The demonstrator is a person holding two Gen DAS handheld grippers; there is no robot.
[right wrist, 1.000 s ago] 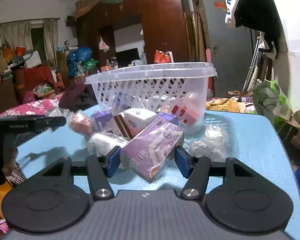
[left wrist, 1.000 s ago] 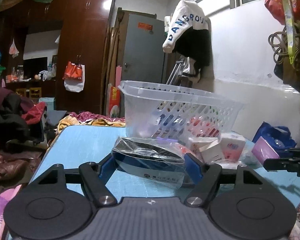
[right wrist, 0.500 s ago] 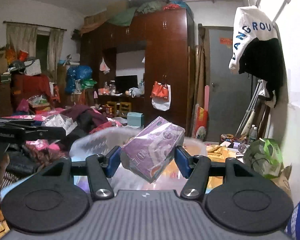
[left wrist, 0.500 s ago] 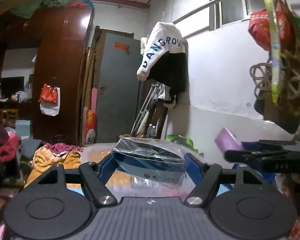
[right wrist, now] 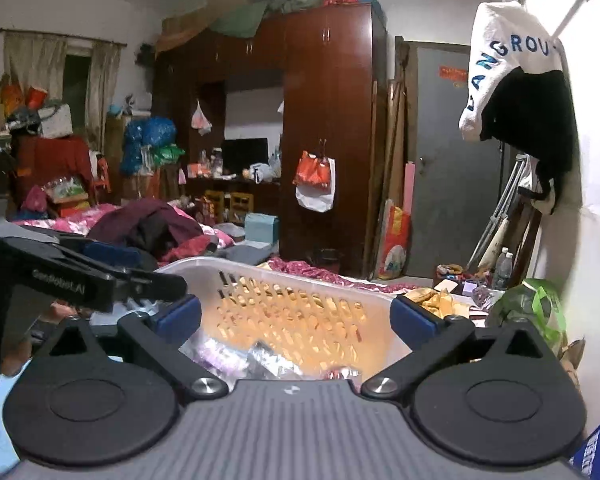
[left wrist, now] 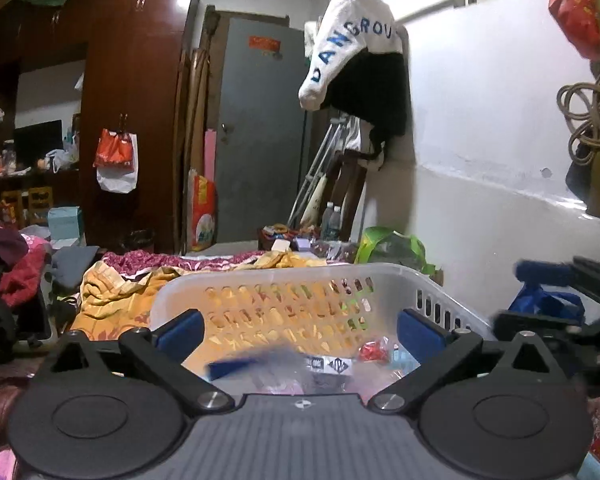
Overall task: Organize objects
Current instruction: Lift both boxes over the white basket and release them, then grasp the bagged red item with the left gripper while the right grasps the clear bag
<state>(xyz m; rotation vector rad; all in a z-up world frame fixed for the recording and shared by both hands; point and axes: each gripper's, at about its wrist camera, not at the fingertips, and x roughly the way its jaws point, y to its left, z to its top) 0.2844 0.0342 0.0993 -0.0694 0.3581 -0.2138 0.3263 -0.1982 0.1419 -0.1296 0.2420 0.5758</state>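
Observation:
A white slotted plastic basket (left wrist: pixel 284 272) lies just below and ahead of both grippers. My left gripper (left wrist: pixel 300 332) hangs over its near rim, jaws opening wide with nothing between them. Below it, inside the basket, a dark blue plastic-wrapped box (left wrist: pixel 252 362) shows as a blur among other small packs. My right gripper (right wrist: pixel 296 316) is over the same basket (right wrist: pixel 300 278), jaws also opening, nothing between the pads. A purple pack (right wrist: pixel 220 354) lies inside below it. Each gripper appears in the other's view: the right gripper (left wrist: pixel 560 312) and the left gripper (right wrist: pixel 80 276).
A white wall (left wrist: pixel 480 160) runs close on the right, with a hanging white and black garment (left wrist: pixel 356 48) and a green bag (right wrist: pixel 528 304) at its foot. Beyond the basket lie piled bedding (left wrist: pixel 112 296), a dark wardrobe (right wrist: pixel 324 140) and a grey door (left wrist: pixel 260 128).
Both grippers were shut on packs, carried up from the table to above the basket. Now both stand wide open and the blue box and purple pack have dropped into the basket.

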